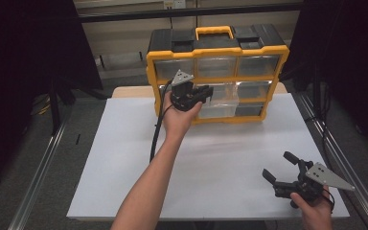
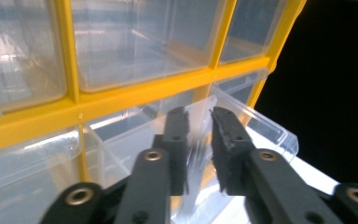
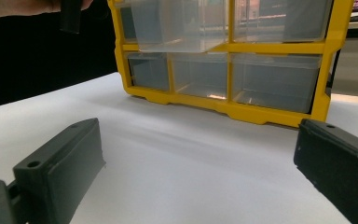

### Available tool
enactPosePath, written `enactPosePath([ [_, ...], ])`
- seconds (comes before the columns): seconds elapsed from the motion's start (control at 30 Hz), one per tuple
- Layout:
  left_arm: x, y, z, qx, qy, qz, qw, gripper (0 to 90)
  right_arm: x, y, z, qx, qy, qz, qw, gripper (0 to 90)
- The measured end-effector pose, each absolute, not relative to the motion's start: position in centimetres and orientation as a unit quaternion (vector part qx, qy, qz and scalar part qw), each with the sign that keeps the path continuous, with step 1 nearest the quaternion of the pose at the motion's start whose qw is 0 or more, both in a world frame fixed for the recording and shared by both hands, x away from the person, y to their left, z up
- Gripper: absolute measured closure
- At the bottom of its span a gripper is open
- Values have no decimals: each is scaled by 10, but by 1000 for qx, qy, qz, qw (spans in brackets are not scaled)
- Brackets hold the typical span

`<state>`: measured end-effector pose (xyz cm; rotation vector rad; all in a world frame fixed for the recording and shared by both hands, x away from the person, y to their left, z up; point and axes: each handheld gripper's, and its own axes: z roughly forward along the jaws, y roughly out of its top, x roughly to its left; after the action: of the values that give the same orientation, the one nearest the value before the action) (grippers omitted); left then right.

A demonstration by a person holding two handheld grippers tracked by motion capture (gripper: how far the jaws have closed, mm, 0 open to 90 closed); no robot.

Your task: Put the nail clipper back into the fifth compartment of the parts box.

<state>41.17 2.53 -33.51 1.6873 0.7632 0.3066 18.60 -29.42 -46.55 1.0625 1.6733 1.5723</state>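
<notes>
A yellow and black organizer (image 1: 216, 79) with clear drawers stands at the back of the white table top (image 1: 220, 158). Its middle drawer (image 1: 224, 98) is pulled part way out. My left gripper (image 1: 207, 92) is at that drawer's left front. In the left gripper view the jaws (image 2: 199, 114) are shut on the drawer's clear wall (image 2: 256, 126), below the yellow frame (image 2: 121, 100). My right gripper (image 1: 277, 164) is held open low over the table's front right. Its jaws (image 3: 198, 154) stand wide apart, facing the organizer (image 3: 228, 46) and the pulled-out drawer (image 3: 182, 23).
The organizer has a yellow carry handle (image 1: 214, 31) on its black top. Metal rails (image 1: 38, 167) run along both sides of the table. A black cable (image 1: 155, 132) trails from the left gripper along the forearm. Dark curtains hang at left and right.
</notes>
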Motion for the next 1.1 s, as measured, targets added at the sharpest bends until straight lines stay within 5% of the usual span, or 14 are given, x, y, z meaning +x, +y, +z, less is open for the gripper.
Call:
enactPosePath([
  [0.33,411,30,-335,728,324,109,594,596,186,-295,-465,403,628,593,302,7],
  [0.53,407,35,-336,722,305,107,612,364,187,-294,-466,404,628,593,301,7],
  [0.8,396,55,-338,717,293,95,625,196,187,-295,-466,405,630,591,301,7],
  [1.1,381,86,-351,708,288,108,636,139,187,-294,-465,404,631,590,303,7],
])
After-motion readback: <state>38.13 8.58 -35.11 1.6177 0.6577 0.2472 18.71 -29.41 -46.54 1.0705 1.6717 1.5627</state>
